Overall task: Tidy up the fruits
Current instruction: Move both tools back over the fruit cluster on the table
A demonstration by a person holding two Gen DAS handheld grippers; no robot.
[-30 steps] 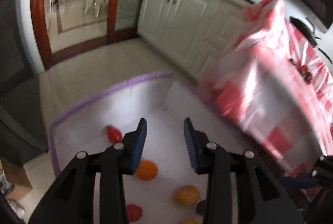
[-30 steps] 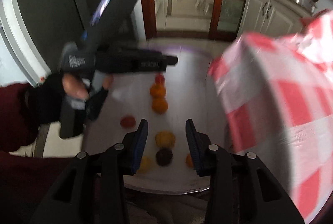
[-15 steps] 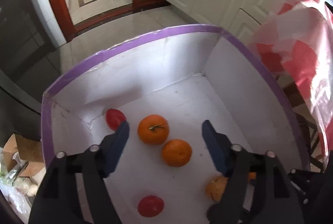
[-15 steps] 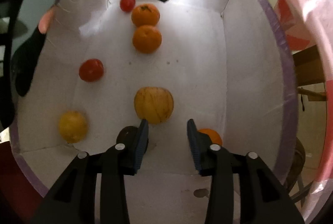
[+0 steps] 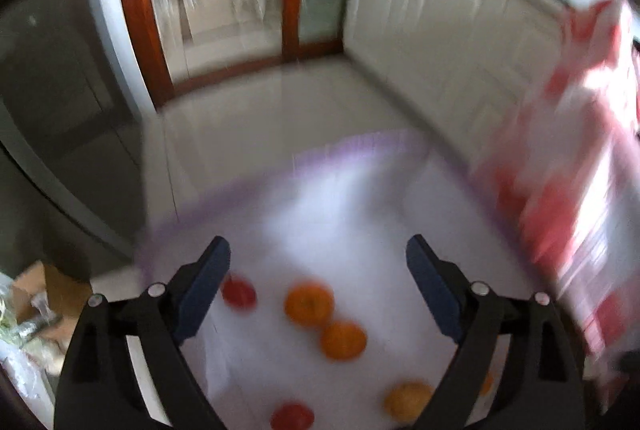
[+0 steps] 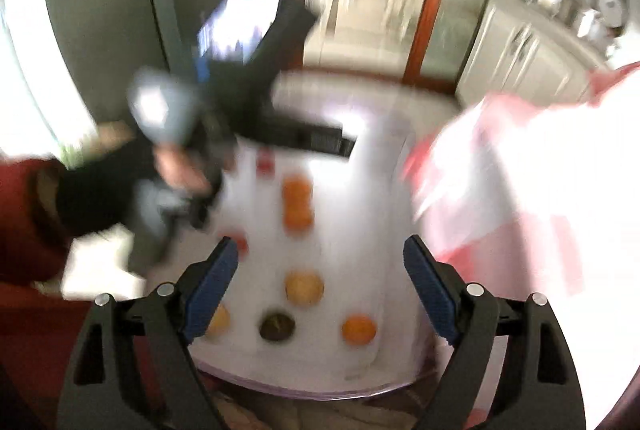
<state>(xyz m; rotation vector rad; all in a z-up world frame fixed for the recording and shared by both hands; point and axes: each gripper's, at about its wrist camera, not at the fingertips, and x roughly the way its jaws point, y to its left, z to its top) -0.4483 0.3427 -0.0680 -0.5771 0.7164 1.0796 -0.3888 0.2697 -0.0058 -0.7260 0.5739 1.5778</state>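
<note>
Both views are motion-blurred. A white box with a purple rim (image 5: 360, 146) holds several fruits. Under the left wrist view lie two oranges (image 5: 309, 304) (image 5: 343, 340), a red tomato (image 5: 239, 292) near the left wall, another tomato (image 5: 292, 417) and a yellow fruit (image 5: 406, 400). My left gripper (image 5: 318, 262) hovers above the box, its jaws opening, nothing between them. In the right wrist view the box (image 6: 360, 366) shows the oranges (image 6: 297, 204), a yellow fruit (image 6: 304, 286), a dark fruit (image 6: 277, 326) and a small orange (image 6: 359, 328). My right gripper (image 6: 320, 262) hangs over them, jaws opening and empty.
A red-and-white checked cloth (image 5: 580, 190) hangs close on the right of the box. The person's gloved hand with the other gripper (image 6: 176, 174) is at the box's left side. Tiled floor, wooden door frames (image 5: 136, 10) and white cabinets (image 5: 440, 14) lie beyond. A cardboard box (image 5: 44, 290) sits on the floor at the left.
Both grippers' jaws went from nearly shut to wide apart. Both dipped close over the fruit half a second ago and have since risen and tilted up, showing the room again.
</note>
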